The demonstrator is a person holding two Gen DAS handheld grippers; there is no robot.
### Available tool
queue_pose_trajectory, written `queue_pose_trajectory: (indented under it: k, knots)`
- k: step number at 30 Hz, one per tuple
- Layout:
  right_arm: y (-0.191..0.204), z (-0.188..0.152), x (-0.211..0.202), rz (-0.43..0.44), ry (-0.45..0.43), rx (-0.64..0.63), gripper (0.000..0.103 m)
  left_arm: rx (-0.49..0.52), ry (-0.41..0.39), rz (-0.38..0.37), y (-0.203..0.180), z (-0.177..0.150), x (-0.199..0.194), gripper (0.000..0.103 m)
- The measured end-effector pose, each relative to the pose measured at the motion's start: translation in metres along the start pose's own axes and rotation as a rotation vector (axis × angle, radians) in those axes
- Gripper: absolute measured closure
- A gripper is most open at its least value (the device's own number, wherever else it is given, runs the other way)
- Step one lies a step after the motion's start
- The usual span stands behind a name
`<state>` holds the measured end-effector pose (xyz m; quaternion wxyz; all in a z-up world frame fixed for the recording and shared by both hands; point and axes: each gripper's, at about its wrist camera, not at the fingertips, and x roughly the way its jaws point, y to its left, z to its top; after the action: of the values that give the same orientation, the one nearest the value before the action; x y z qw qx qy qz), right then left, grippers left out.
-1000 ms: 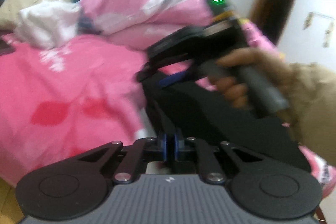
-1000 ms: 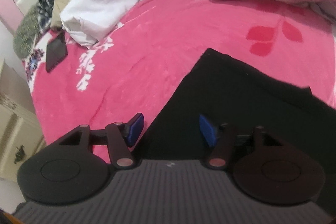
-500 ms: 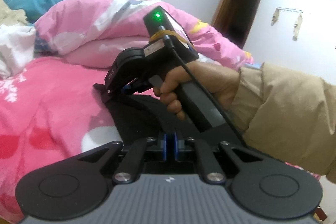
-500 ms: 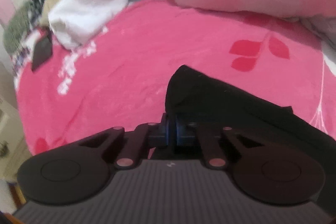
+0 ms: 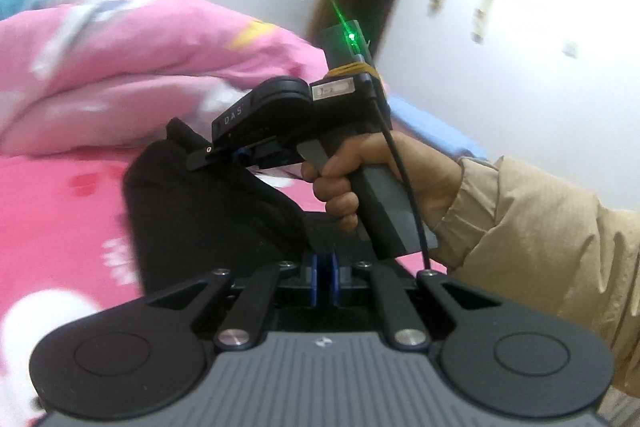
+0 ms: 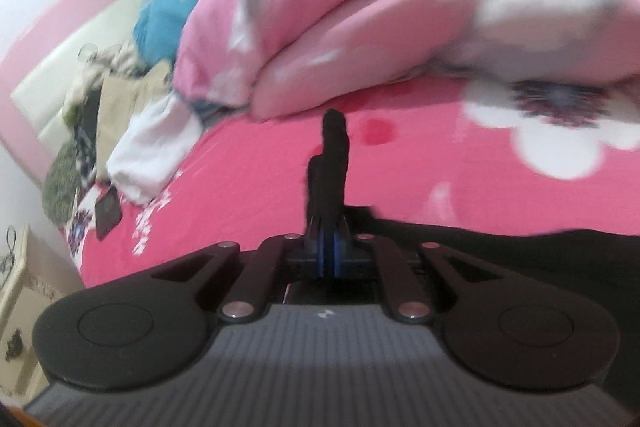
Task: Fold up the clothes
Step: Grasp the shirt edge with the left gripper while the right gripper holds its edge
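A black garment (image 5: pixel 192 211) is lifted off the pink bed sheet (image 5: pixel 52 227), held at two points. My left gripper (image 5: pixel 324 279) is shut on its near edge, blue pads pressed together. My right gripper (image 5: pixel 236 157), held by a hand in a beige sleeve (image 5: pixel 540 239), shows in the left wrist view pinching a raised corner further out. In the right wrist view that gripper (image 6: pixel 329 251) is shut on the black garment (image 6: pixel 332 163), a narrow tuft sticking up past the pads, the rest trailing right (image 6: pixel 520 247).
A rolled pink duvet (image 6: pixel 380 7) lies across the back of the bed. A pile of white, beige and patterned clothes (image 6: pixel 132 131) and a dark phone (image 6: pixel 107 211) sit at the left. A brown door (image 5: pixel 360 3) stands open behind.
My right gripper was open over the flat garment, then shut on its corner and lifted it. Both grippers have risen, and the cloth now hangs off the bed.
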<state>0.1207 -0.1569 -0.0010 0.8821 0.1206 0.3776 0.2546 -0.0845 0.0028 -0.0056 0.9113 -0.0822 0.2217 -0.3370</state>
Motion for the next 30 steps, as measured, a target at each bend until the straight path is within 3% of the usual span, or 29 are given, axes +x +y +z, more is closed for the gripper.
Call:
queue_pose_trajectory:
  k: [8,18,22,25,27,28,29,30]
  knots:
    - [-0.113,-0.029,-0.053,-0.060,-0.070,0.164,0.100,0.098,0.123,-0.113,-0.057,0.004,0.074,0.096]
    - [-0.187,-0.055,-0.073,-0.035,-0.107,0.260,0.099,0.161,0.242,-0.150,-0.089,0.002,0.136,0.096]
    - [-0.207,-0.076,-0.091,-0.065,-0.100,0.344,0.089,0.155,0.289,-0.133,-0.093,-0.006,0.151,0.096]
    - [-0.215,-0.102,-0.137,-0.011,-0.189,0.424,0.074,0.140,0.319,-0.152,-0.095,-0.012,0.155,0.092]
    - [-0.214,-0.126,-0.176,0.002,-0.251,0.454,0.072,0.122,0.333,-0.163,-0.096,-0.014,0.156,0.067]
    - [-0.210,-0.137,-0.192,-0.007,-0.267,0.454,0.070,0.118,0.325,-0.160,-0.097,-0.014,0.154,0.045]
    - [-0.205,-0.151,-0.207,-0.019,-0.279,0.453,0.068,0.120,0.307,-0.150,-0.098,-0.014,0.150,0.037]
    - [-0.200,-0.164,-0.218,-0.024,-0.287,0.454,0.067,0.127,0.286,-0.144,-0.099,-0.012,0.145,0.037]
